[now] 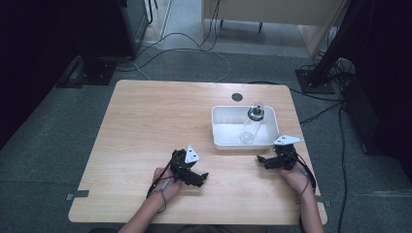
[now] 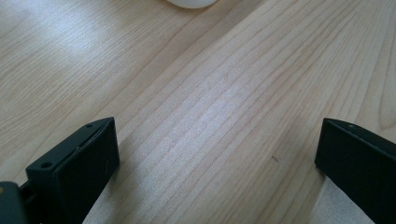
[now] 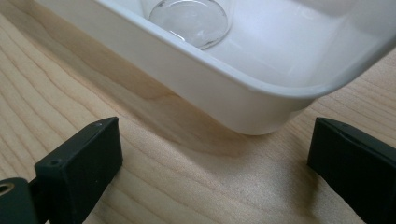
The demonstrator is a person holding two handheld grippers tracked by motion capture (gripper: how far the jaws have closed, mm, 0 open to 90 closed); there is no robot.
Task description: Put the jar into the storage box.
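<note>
Black jaws of the right gripper [image 3: 212,172] rise nearest the lens in the right gripper view, standing wide apart with nothing but bare wood between them. Just beyond them sits the white tray [image 3: 261,93], its rounded near corner close to the jaws but apart from them. Inside the tray lies a clear bottle [image 1: 252,125], on its side, base toward the person and dark cap [image 1: 256,114] resting up at the far wall (the round glassy base [image 3: 189,21] appears behind the tray's near wall in the right gripper view). Judged from this layout, the bottle is already placed in the tray and let go; no jaw touches it.

Outward from the tray, the right gripper [image 1: 264,160] in the high view hovers low over the table [image 1: 145,126], just beside the tray's near right corner and pointing left along its front. The left gripper [image 1: 200,178] is held near the table's front edge, well apart from tray and bottle; the left gripper view shows its jaws spread wide over empty wood grain, holding nothing, with a sliver of white at the top edge (probably the tray).

As a judgement, the placing step looks complete. What may be left is drawing both hands clear, or any further handling of the cap, which the pictures cannot settle.
</note>
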